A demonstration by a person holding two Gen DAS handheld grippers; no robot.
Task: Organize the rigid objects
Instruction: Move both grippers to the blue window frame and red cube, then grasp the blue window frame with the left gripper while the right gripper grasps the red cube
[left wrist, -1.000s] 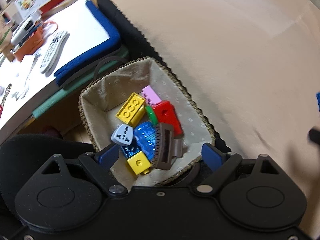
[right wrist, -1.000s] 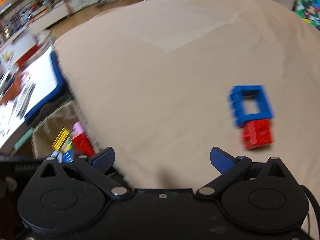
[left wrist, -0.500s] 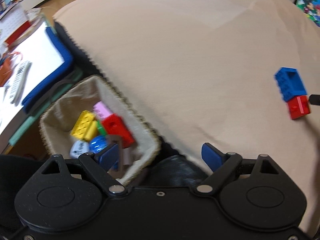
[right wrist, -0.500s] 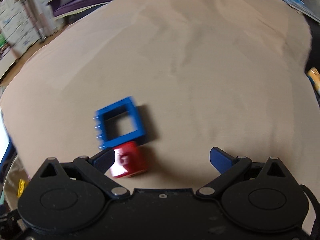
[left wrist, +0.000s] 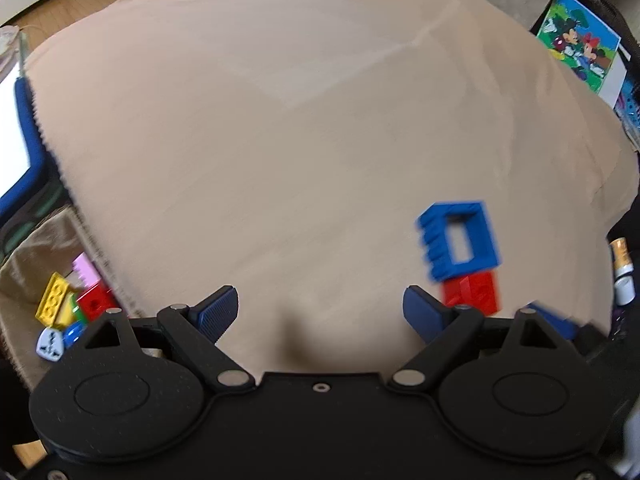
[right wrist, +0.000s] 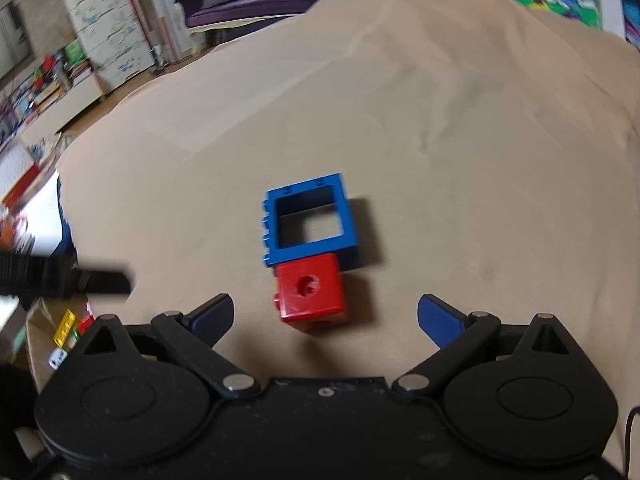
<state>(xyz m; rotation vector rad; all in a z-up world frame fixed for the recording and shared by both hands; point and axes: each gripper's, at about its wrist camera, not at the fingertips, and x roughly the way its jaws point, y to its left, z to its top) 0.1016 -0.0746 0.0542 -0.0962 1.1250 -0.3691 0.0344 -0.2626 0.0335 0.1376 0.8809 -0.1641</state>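
The small red plastic cube block (right wrist: 311,294) lies on the beige cloth-covered surface (right wrist: 460,152), touching the blue rectangular frame block (right wrist: 310,218) at its 12 o'clock. It sits between the spread fingers of the right gripper (right wrist: 325,316), empty and nearer the left pad. The left gripper (left wrist: 320,310) is also spread wide and holds nothing, with the same pair at its 2 o'clock. The fabric-lined wicker basket (left wrist: 28,248) of coloured bricks is at 9 o'clock, off the cloth's edge. Likely risk: an off-centre closing could twist the cube or shove the touching frame, and the soft cloth may bunch under the pads.
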